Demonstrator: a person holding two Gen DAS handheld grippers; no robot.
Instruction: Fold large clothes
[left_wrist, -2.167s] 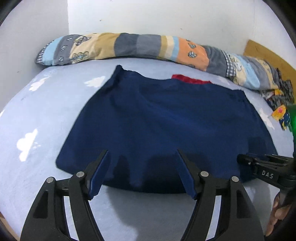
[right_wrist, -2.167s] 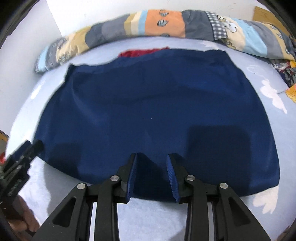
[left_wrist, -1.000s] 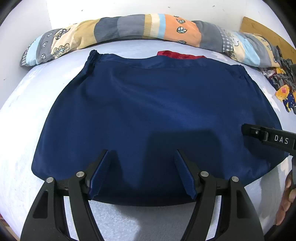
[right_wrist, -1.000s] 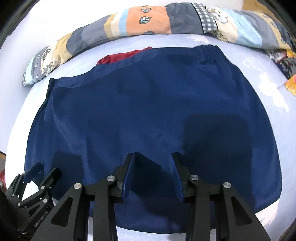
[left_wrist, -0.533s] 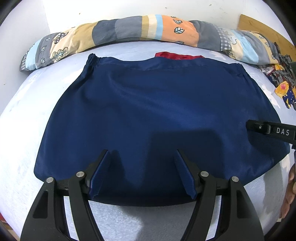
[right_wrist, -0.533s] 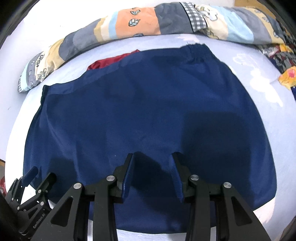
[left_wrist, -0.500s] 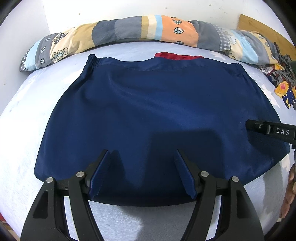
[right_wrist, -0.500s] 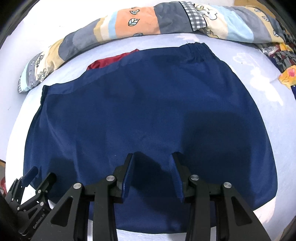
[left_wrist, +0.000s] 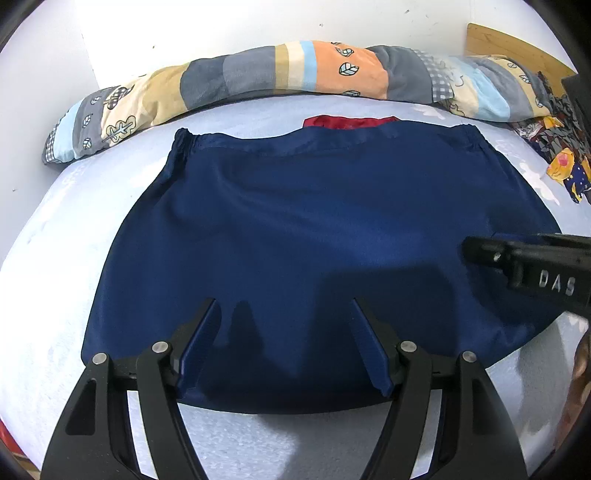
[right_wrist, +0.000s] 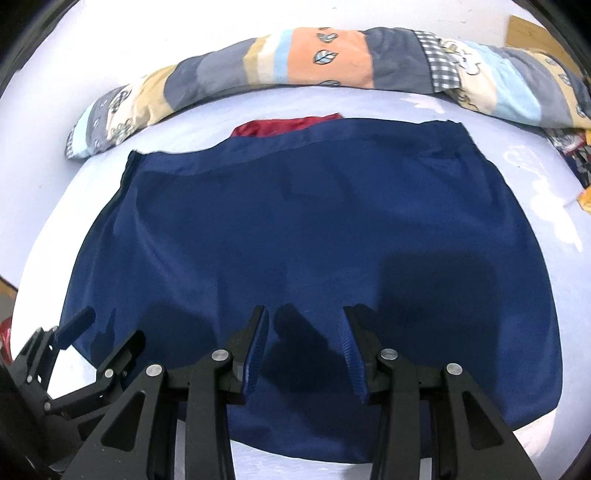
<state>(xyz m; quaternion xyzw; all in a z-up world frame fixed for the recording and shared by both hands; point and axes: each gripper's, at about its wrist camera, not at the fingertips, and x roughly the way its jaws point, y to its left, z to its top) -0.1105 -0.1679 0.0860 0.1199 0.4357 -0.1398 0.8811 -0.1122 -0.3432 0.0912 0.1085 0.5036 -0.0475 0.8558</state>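
Note:
A large navy blue garment lies spread flat on the pale blue bed sheet, its gathered waistband at the far side. My left gripper hovers over the near hem, jaws wide open with nothing between them. My right gripper hangs over the near hem further right, open more narrowly and holding nothing. It also shows as a black arm at the right edge of the left wrist view, my right gripper. In the right wrist view my left gripper sits at the lower left, by the garment and its left corner.
A dark red cloth peeks out from under the far waistband. A long patchwork bolster runs along the white wall. Patterned clothes are heaped at the far right, below a wooden board. A hand shows at the right edge.
My right gripper has drifted left, closer to my left gripper, and looms larger in the left wrist view. Both jaws keep their width. The garment lies as before.

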